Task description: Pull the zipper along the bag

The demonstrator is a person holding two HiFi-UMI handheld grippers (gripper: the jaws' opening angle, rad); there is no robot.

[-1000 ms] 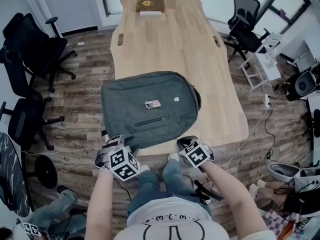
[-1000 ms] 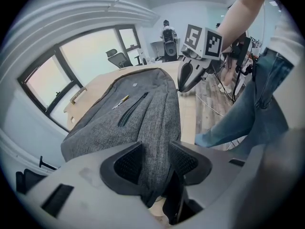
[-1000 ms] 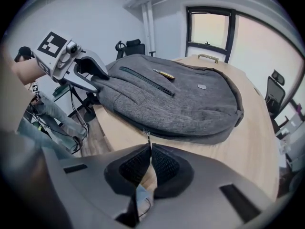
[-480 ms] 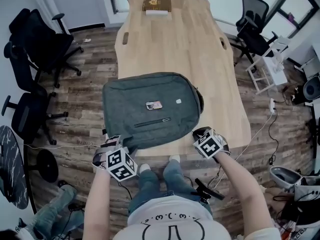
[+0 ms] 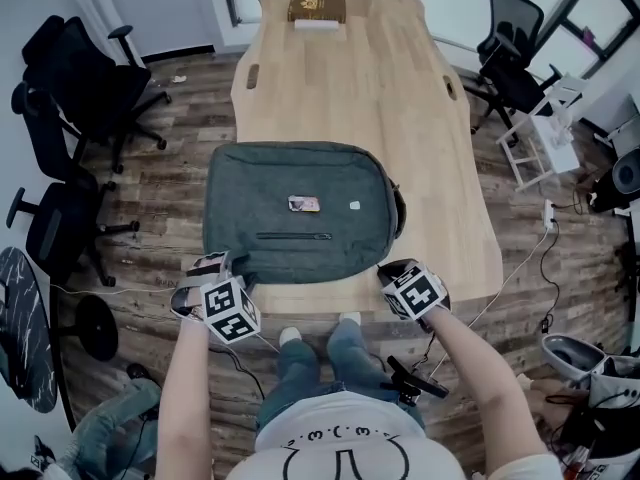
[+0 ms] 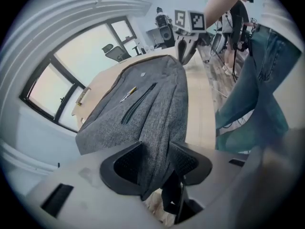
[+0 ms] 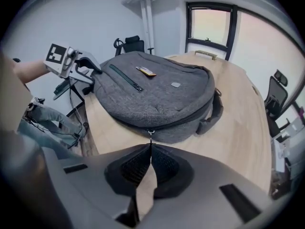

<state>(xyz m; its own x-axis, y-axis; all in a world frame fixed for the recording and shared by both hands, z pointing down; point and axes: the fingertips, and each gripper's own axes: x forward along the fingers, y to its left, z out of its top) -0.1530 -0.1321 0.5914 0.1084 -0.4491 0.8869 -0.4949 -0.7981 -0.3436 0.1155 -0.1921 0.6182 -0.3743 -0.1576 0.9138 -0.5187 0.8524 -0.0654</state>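
A grey backpack (image 5: 295, 213) lies flat at the near edge of the wooden table (image 5: 350, 88), its lower left corner hanging past the edge. My left gripper (image 5: 222, 271) grips that corner; in the left gripper view the fabric (image 6: 143, 99) fills the gap between the pads of my left gripper (image 6: 151, 162). My right gripper (image 5: 388, 271) is at the bag's near right edge. In the right gripper view its tips (image 7: 150, 152) are shut on the small zipper pull (image 7: 150, 136) of the bag's side zipper, with the bag (image 7: 152, 94) just beyond.
A brown book (image 5: 317, 10) lies at the table's far end. Black office chairs stand at the left (image 5: 70, 98) and the far right (image 5: 505, 58), and a white rack (image 5: 540, 138) is beside the table. The person's legs (image 5: 330, 353) are at the near edge.
The right gripper has moved right along the bag's near edge. The left gripper has shifted left with the corner, and the bag has turned squarer to the table.
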